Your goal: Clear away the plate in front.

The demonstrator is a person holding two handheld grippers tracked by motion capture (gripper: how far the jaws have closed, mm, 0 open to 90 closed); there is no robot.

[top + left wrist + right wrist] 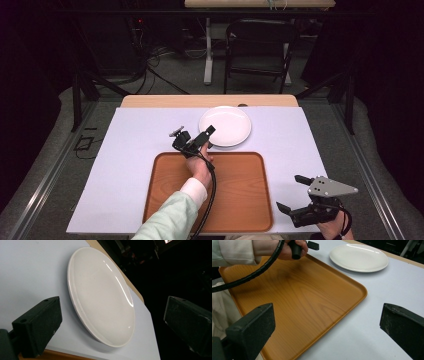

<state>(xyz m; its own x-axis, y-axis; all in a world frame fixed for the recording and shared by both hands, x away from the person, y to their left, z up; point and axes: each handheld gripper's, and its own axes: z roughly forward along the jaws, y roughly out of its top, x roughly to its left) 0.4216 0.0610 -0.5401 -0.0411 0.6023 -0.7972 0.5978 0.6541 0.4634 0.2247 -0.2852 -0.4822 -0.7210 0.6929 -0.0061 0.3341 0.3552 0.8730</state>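
A white plate (225,126) lies empty on the pale table cover, just beyond the far edge of a brown wooden tray (235,190). My left gripper (197,136) hovers over the tray's far rim, at the plate's near-left edge, open and holding nothing. In the left gripper view the plate (100,297) sits between the wide-apart jaws, and a strip of tray rim (62,355) shows below. My right gripper (291,193) is open and empty off the tray's near-right corner. The right gripper view takes in the tray (299,297), the plate (359,257) and the left hand (284,250).
The pale cover (135,165) spreads over the table, with a wooden strip (165,101) at the far edge. A black chair (260,45) and a table leg (208,50) stand on the floor beyond. The left gripper's cable (211,195) trails across the tray.
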